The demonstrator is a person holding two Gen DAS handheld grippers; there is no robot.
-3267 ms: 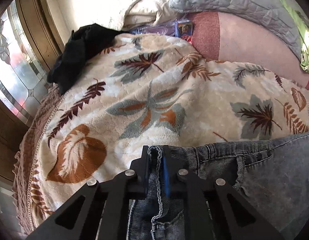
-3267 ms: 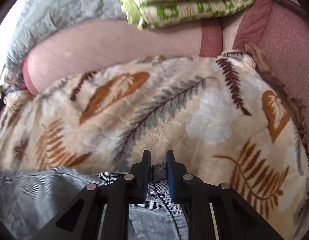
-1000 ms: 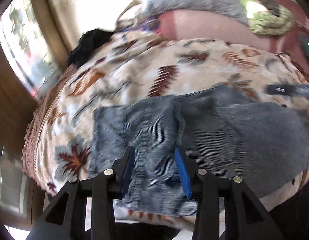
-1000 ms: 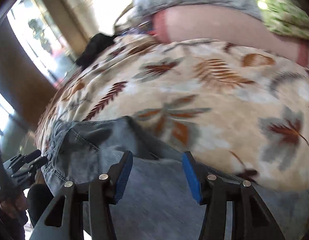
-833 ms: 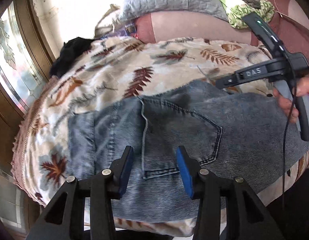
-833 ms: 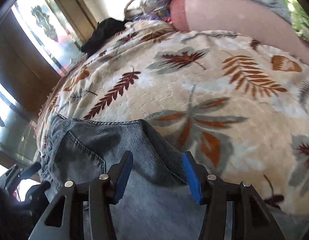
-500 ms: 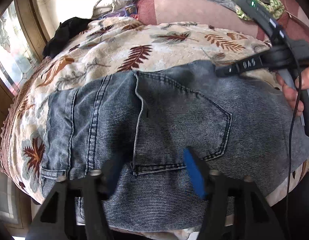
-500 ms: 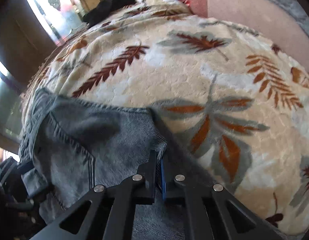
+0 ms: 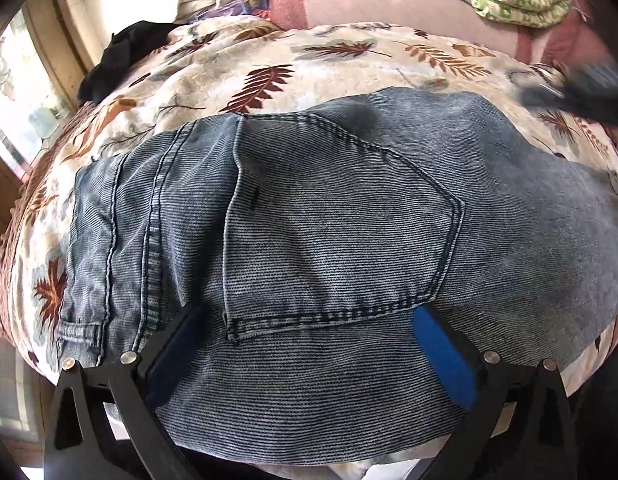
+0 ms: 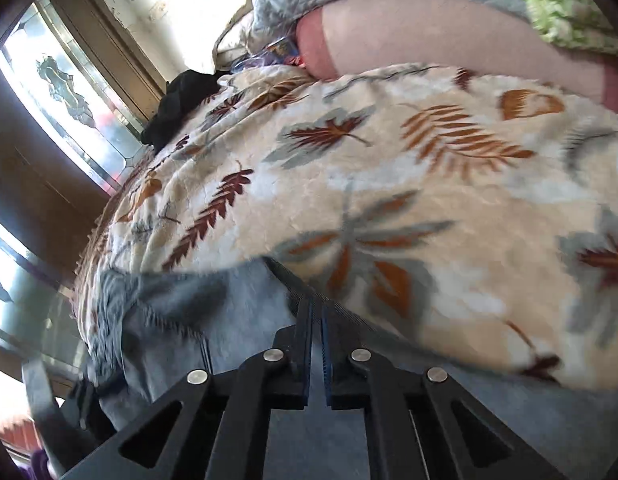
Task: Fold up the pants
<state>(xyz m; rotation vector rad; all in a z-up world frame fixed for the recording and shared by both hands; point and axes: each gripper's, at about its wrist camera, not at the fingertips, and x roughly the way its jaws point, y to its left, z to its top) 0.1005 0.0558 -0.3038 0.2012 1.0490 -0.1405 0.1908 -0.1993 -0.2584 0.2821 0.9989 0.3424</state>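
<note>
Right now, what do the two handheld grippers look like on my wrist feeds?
Both look alike. The left gripper has two black skeletal fingers with triangular cut-outs, silver round rivets and blue pads on the inner faces. The right gripper has the same black frame, silver rivets and thin blue pad edges. No cables or markings show.

Ribbed denim pants [image 9: 329,240], plush blanket [image 9: 349,56]

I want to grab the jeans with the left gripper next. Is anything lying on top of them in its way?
Nothing visible does. The left gripper, its jaws opening, hangs right over the jeans with bare denim between its fingers. The jeans lie flat on the leaf-print blanket; the black garment sits apart at the far edge.
</note>
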